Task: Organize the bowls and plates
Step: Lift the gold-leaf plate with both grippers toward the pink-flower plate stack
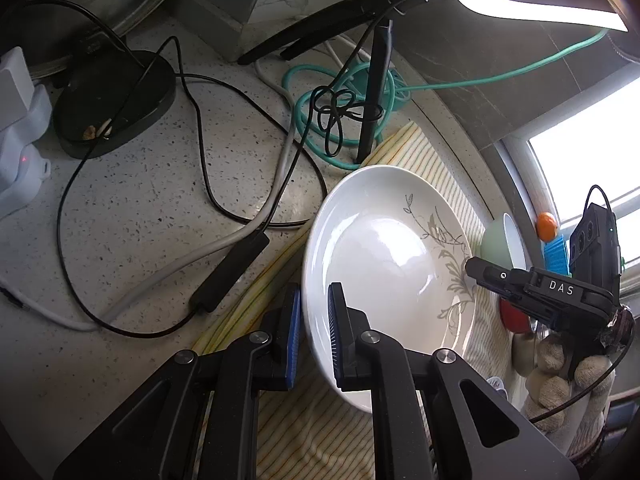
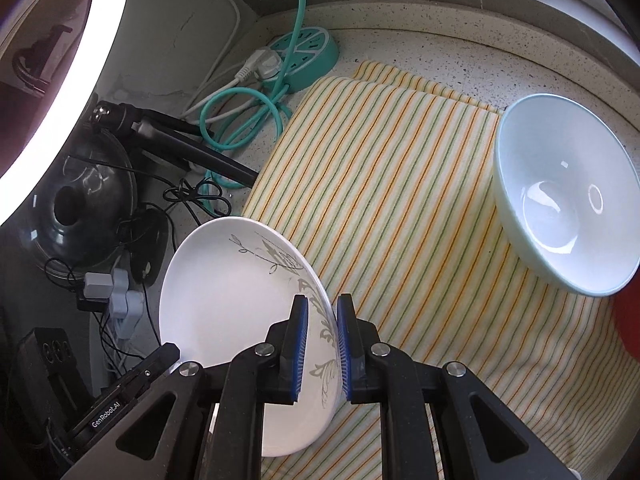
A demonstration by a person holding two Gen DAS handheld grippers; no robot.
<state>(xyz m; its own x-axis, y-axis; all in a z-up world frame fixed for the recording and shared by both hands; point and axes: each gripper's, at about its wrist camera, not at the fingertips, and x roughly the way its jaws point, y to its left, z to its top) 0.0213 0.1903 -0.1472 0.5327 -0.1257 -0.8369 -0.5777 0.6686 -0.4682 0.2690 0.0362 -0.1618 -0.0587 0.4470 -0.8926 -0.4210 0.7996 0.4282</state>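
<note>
Both the left gripper (image 1: 314,330) and right gripper (image 2: 323,344) pinch opposite rims of the glossy white leaf-patterned ceramic plate (image 1: 384,264), probably slippery, brittle.

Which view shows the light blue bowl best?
The right wrist view: the light blue bowl sits whole on the striped cloth, interior visible. The left wrist view shows only a sliver of it behind the right gripper.
</note>
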